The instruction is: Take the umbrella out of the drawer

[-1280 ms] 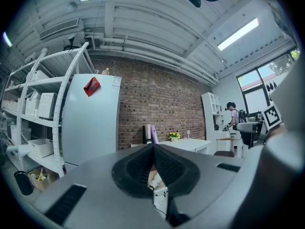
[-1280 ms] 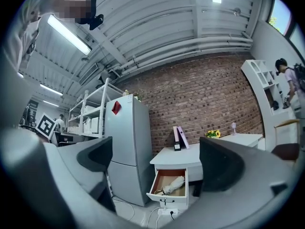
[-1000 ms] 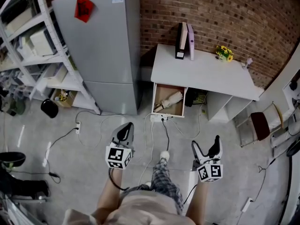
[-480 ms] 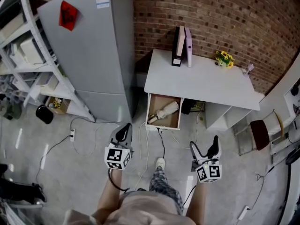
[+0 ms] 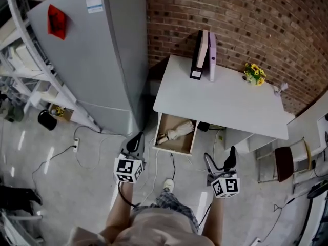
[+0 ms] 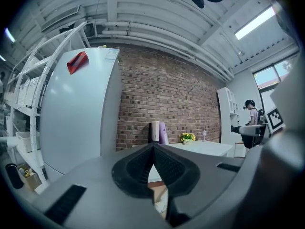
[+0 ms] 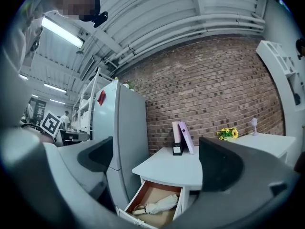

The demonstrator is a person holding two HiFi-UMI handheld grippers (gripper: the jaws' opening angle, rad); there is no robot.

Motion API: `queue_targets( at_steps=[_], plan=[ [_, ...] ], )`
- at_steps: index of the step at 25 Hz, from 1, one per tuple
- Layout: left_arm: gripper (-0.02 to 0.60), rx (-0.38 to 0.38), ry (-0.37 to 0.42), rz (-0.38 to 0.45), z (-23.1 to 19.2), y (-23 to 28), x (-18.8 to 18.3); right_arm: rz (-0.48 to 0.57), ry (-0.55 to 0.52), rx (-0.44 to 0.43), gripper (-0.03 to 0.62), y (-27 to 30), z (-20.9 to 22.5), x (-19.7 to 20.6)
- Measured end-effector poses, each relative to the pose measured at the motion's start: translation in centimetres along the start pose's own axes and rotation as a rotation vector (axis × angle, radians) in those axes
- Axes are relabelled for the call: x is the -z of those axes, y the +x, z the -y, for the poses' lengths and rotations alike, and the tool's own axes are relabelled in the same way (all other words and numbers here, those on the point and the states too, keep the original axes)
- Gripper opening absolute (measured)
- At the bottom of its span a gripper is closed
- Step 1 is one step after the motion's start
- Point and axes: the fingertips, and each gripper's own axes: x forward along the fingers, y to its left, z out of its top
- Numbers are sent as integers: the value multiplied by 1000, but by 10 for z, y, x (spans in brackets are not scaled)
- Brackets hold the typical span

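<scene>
Cream folded umbrella [image 5: 177, 132] lies in the open wooden drawer [image 5: 172, 149] under the white desk [image 5: 220, 101], long axis diagonal, thin end toward the front-left corner. Both grippers are well apart from it. Left gripper [image 5: 135, 139] looks slightly nearer, off the drawer's front left, jaws pressed together, empty. Right gripper [image 5: 219, 159] sits off to the right, jaws spread, empty, umbrella framed between them. In the left gripper view its own jaws block most of the drawer; handle detail unclear.

fridge [image 5: 87, 60] left of desk [image 5: 225, 104] | binders [image 5: 203, 55], flowers [image 5: 254, 73] on desk | brick wall [image 5: 246, 19] behind
</scene>
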Motion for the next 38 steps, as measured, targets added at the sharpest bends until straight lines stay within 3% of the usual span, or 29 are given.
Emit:
queue_targets(
  at_steps=[7, 20, 27, 38],
  plan=[
    [25, -21, 18, 14, 10, 72, -11, 1, 4, -61, 554, 60, 40, -4],
    [25, -3, 20, -35, 2, 127, 0, -58, 55, -92, 552, 125, 53, 25],
    [25, 25, -26, -113, -6, 168, 49, -158, 123, -126, 552, 169, 38, 85],
    [25, 83, -104, -313, 0, 218, 171, -396, 289, -169, 551, 198, 0, 237]
  ],
)
